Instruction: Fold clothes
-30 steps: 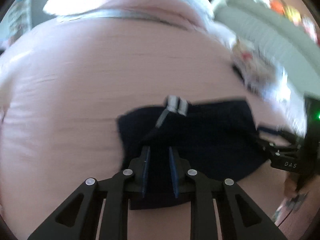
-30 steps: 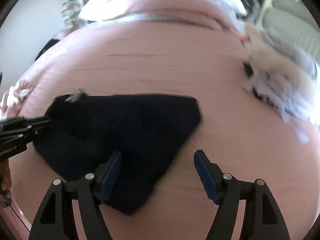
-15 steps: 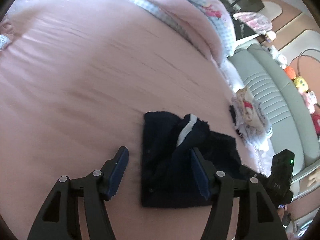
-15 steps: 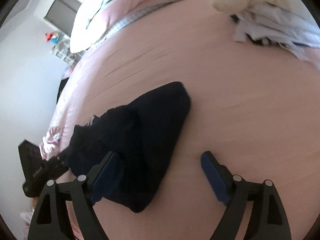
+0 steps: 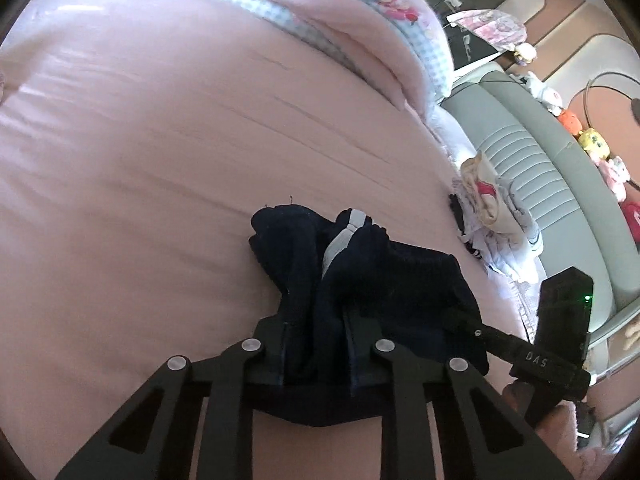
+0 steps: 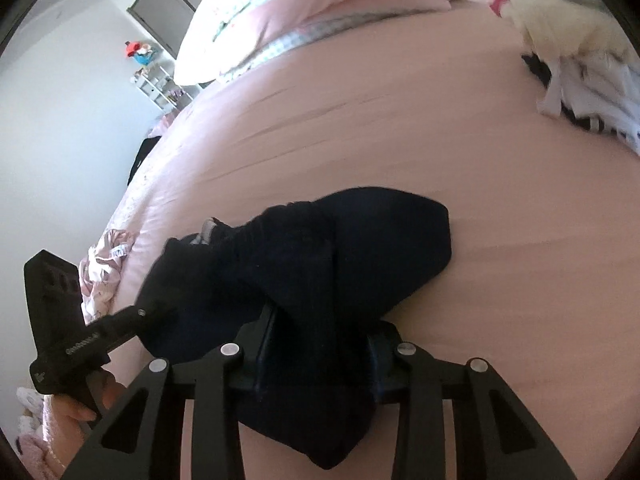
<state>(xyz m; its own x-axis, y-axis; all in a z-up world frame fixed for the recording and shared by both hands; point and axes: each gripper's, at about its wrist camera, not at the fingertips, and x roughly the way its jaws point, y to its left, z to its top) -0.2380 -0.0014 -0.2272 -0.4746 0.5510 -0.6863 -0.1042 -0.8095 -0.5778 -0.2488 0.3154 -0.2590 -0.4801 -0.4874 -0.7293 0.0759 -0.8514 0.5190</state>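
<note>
A dark navy garment (image 5: 404,280) with a grey-white band lies bunched on the pink bed sheet (image 5: 160,140). In the left wrist view my left gripper (image 5: 316,344) is shut on a gathered fold at the garment's near edge. From the right, my right gripper (image 5: 456,320) reaches into the same cloth. In the right wrist view the garment (image 6: 380,232) rises in a ridge, and my right gripper (image 6: 318,356) is shut on its near part. My left gripper (image 6: 160,308), held by a hand (image 6: 92,400), bites the cloth's left end.
A pile of light clothes (image 5: 492,208) lies at the bed's right side, also seen as the pile (image 6: 580,92) at upper right. A pink and checked quilt (image 5: 360,20) is at the far end. A grey-green padded sofa (image 5: 540,160) with plush toys (image 5: 592,140) stands beyond.
Half a second ago both grippers stood open over the garment. Both have since dropped onto it and shut on its cloth, which is now more bunched.
</note>
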